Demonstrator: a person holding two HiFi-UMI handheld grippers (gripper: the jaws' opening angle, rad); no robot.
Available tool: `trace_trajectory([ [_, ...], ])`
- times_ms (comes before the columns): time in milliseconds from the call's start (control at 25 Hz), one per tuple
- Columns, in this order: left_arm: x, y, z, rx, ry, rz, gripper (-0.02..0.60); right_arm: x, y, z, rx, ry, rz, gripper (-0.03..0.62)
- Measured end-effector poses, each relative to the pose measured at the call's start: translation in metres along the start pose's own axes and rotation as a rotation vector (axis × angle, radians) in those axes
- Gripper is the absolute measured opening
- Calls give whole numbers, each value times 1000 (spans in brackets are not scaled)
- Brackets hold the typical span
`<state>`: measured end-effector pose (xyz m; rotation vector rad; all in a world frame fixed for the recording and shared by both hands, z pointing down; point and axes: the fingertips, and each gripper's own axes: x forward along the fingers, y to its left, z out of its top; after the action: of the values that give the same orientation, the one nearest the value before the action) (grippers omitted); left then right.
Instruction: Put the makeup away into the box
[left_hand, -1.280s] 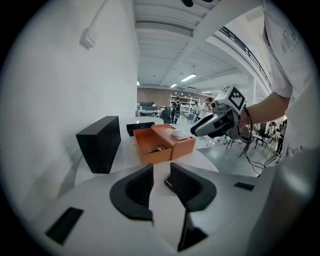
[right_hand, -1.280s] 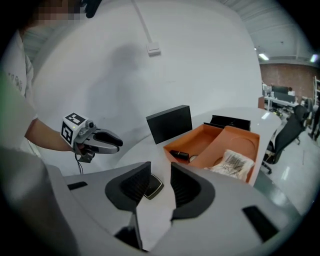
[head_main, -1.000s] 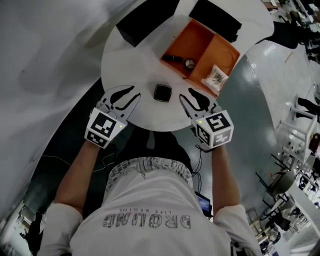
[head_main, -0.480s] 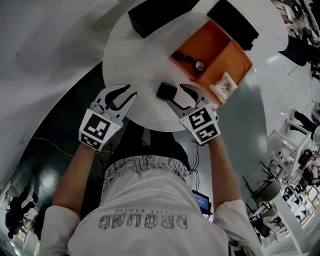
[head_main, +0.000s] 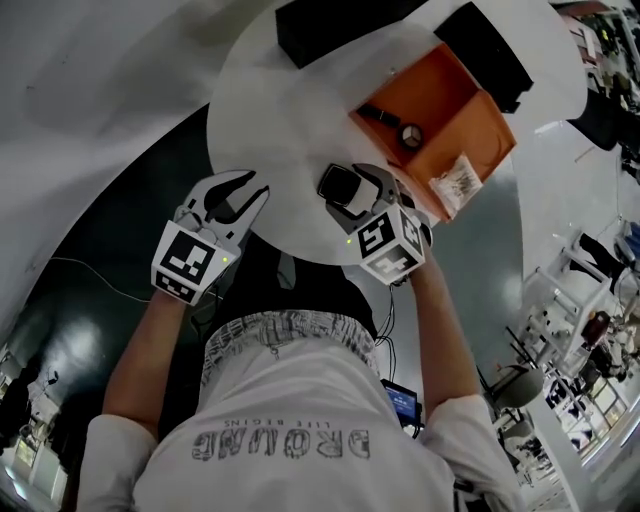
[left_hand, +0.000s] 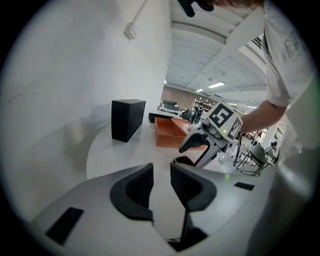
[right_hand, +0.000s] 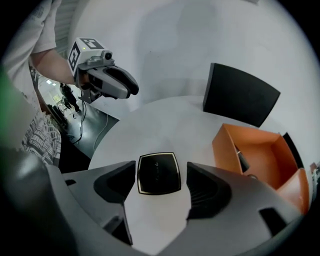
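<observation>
Square black compact, glossy, with rounded corners and a thin pale rim: flat on the smooth white round table, between the ridged dark pads of the right gripper, touching neither. Jaws there wide, just now opening. Beyond it and to its right, open orange box, thin-walled, near the table edge. Left gripper well off to the left, jaws narrowly parted, empty; bare tabletop ahead, up to a matte black block.

The makeup case is black, square and flat. It lies on the white table. The open orange box sits at its 2 o'clock.
</observation>
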<state>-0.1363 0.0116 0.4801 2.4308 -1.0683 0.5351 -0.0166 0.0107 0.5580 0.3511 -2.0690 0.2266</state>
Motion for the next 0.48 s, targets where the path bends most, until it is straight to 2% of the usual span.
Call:
trace_trajectory([
  [320,-2,6,-12,-30,-3,20,120,18,4,-4,-100,73,32,344],
  [480,-4,13,-16,-44,-8,31,120,23,5,-4,-116,95,50,345],
])
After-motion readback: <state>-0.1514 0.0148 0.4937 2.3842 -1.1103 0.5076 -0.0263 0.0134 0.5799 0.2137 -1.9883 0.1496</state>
